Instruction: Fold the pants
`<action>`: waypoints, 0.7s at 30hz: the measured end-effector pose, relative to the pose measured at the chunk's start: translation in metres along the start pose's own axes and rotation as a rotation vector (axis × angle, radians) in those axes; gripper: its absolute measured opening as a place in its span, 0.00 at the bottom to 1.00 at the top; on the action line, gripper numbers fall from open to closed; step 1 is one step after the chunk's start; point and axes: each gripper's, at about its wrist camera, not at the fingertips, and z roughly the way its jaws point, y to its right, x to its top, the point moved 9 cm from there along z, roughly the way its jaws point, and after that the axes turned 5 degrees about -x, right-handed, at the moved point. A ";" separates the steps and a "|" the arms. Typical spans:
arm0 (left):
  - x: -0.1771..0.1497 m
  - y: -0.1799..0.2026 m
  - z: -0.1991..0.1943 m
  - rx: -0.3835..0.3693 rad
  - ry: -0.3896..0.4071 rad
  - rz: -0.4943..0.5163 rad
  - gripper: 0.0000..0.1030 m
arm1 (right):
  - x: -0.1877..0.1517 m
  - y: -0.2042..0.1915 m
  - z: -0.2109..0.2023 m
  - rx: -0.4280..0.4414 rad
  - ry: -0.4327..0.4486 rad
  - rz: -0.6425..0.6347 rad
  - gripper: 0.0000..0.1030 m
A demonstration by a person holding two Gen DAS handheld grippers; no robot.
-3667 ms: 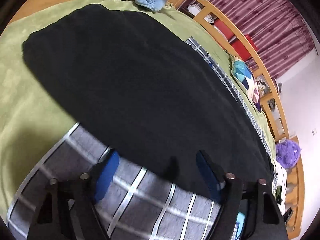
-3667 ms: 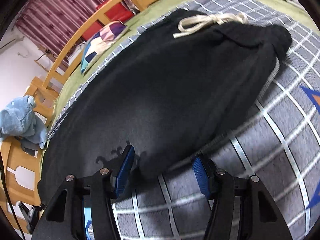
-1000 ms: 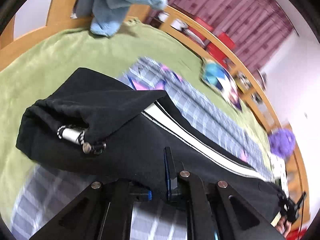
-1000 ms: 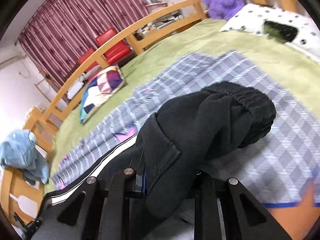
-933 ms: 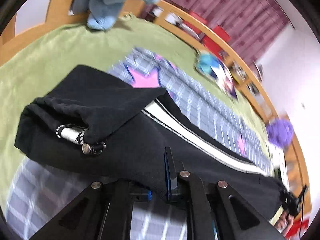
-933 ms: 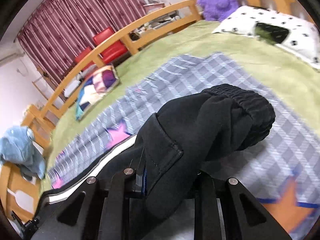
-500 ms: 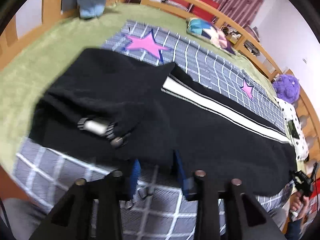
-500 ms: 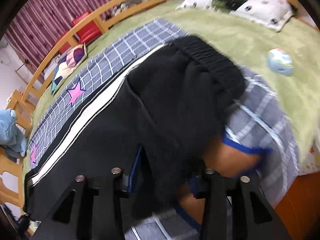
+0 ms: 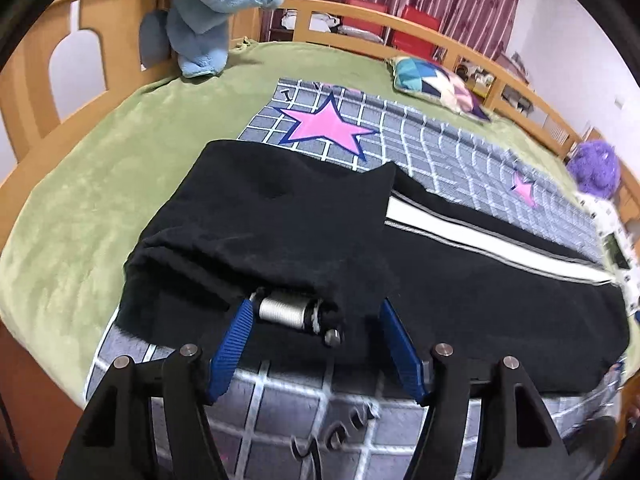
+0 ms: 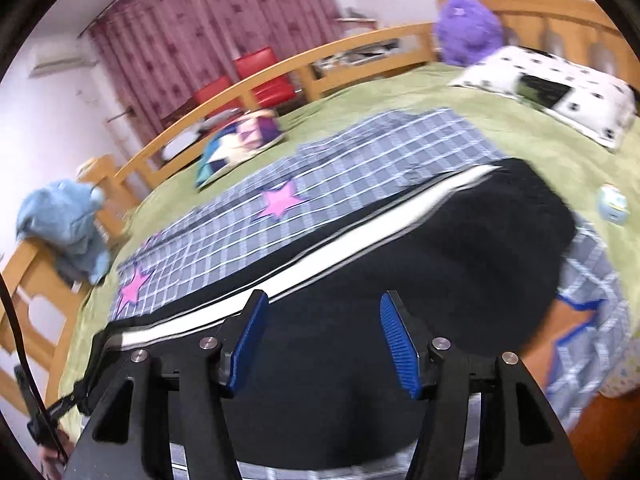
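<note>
The black pants (image 9: 460, 280) with a white side stripe (image 9: 480, 236) lie folded lengthwise on the grey checked blanket (image 9: 420, 136). In the left wrist view the leg-cuff end is folded over, with a silver cord toggle (image 9: 292, 314) showing at the hem. My left gripper (image 9: 316, 344) is open, its blue pads on either side of the toggle, at the near edge. In the right wrist view the waist end (image 10: 500, 240) lies flat. My right gripper (image 10: 324, 340) is open and empty just above the black cloth.
A green bedspread (image 9: 100, 184) covers the bed inside a wooden rail (image 9: 420, 36). A blue plush (image 9: 208, 12) hangs at the left end; a patchwork pillow (image 9: 436, 80), a purple plush (image 10: 468, 32) and a spotted white pillow (image 10: 560, 88) lie along the far side. A small ball (image 10: 612, 204) lies at the right.
Both grippers were shut on the pants, carried them up and over, laid them down folded with the stripe on top, then opened and let go.
</note>
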 end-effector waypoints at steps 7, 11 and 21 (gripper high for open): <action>0.061 -0.027 0.020 0.066 0.078 0.004 0.15 | -0.031 -0.035 0.033 0.036 -0.039 -0.080 0.56; 0.114 -0.058 0.023 0.093 0.145 -0.064 0.18 | -0.040 -0.034 0.045 -0.012 -0.074 -0.124 0.56; 0.145 -0.094 0.030 0.217 0.166 -0.204 0.65 | -0.038 -0.007 0.033 -0.064 -0.082 -0.076 0.56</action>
